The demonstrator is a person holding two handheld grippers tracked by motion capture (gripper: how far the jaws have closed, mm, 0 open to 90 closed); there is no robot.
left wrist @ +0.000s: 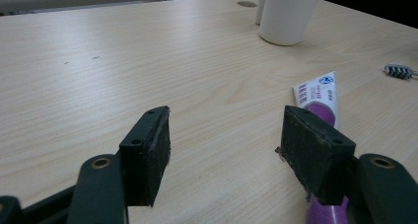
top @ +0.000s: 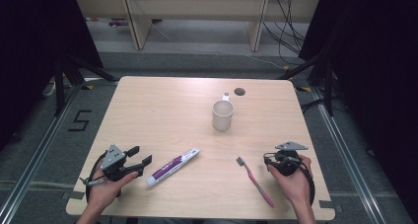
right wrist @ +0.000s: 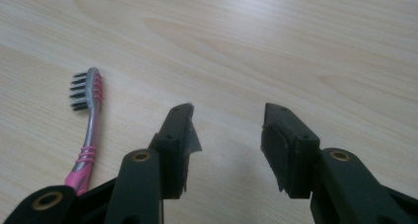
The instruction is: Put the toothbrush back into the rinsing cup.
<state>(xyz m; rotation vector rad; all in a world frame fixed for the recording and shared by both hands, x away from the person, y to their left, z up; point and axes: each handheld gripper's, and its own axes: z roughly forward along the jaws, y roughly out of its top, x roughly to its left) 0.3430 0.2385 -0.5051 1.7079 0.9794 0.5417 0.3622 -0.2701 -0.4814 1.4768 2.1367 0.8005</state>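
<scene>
A white and purple toothpaste tube (top: 173,166) lies flat near the table's front, cap end toward the front left. A pink and grey toothbrush (top: 254,180) lies to its right, bristles at the far end. A white mug (top: 222,115) stands upright past them. My left gripper (top: 139,155) hovers open just left of the tube; in the left gripper view the tube (left wrist: 323,98) runs behind the right jaw, nothing between the pads. My right gripper (top: 267,159) is open to the right of the toothbrush (right wrist: 87,123), jaws holding nothing.
A light wooden table (top: 162,110) carries everything, with a dark round hole (top: 239,91) near its far edge behind the mug. Black stands and cables flank the table on the floor. A "5" is marked on the floor at the left.
</scene>
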